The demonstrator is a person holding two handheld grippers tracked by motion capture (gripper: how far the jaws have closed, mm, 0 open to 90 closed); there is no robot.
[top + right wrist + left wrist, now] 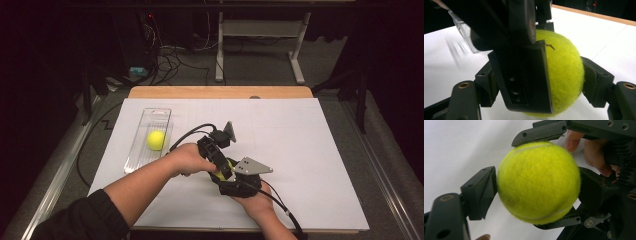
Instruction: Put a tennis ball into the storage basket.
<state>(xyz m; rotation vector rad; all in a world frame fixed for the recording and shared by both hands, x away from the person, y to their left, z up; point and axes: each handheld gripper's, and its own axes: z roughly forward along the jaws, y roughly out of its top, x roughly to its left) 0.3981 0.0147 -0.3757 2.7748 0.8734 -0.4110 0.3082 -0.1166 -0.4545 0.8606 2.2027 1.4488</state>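
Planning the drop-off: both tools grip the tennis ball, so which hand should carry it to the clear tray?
Probably left. The left tool clamps the tennis ball as the right tool does, and the clear tray lies on the left hand's side, so it need not cross over.

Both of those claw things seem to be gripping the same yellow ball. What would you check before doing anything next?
1. Right gripper fingers touch the held ball on both sides: ok.
2. Left gripper fingers touch it too: ok.
3. Held ball lifted off the table: cannot tell.
4. Tray has room beside the second ball: ok.
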